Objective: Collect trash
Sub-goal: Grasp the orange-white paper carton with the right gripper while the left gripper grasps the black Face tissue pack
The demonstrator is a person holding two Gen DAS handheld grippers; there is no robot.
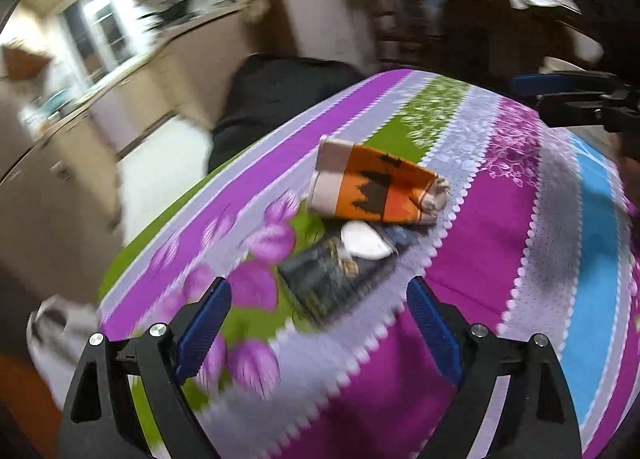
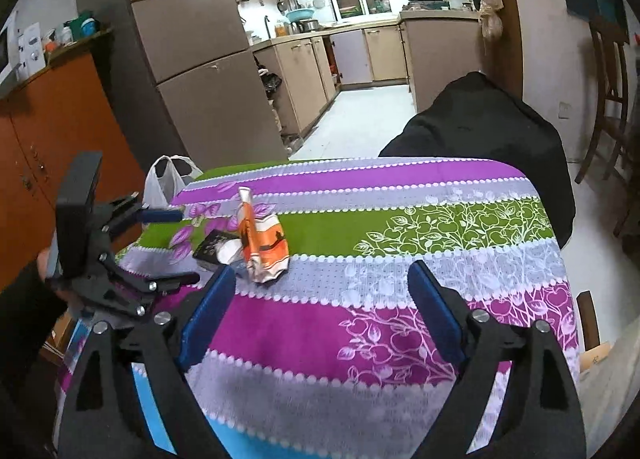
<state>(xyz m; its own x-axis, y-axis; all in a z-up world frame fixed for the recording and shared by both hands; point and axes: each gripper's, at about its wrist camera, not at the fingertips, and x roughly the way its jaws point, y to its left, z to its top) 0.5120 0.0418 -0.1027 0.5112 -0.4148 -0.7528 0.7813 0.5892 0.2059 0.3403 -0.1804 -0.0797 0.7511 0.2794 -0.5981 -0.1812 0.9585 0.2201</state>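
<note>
A crumpled orange and white wrapper (image 1: 376, 187) (image 2: 264, 243) lies on the striped tablecloth (image 1: 480, 259) (image 2: 400, 227). Beside it rest a flat black packet (image 1: 332, 283) (image 2: 212, 245) and a white crumpled scrap (image 1: 364, 243) (image 2: 230, 249). My left gripper (image 1: 320, 299) hangs open just short of the black packet, nothing between its blue pads. It also shows at the left of the right wrist view (image 2: 168, 247). My right gripper (image 2: 322, 287) stands open over the cloth, right of the trash, holding nothing. Its fingers (image 1: 560, 95) show at the upper right of the left wrist view.
A white plastic bag (image 2: 168, 179) hangs past the table's far left corner. A black cloth (image 2: 480, 127) covers something at the table's far side. An orange cabinet (image 2: 48, 131) and a grey fridge (image 2: 192, 59) stand left; a wooden chair (image 2: 608, 99) stands right.
</note>
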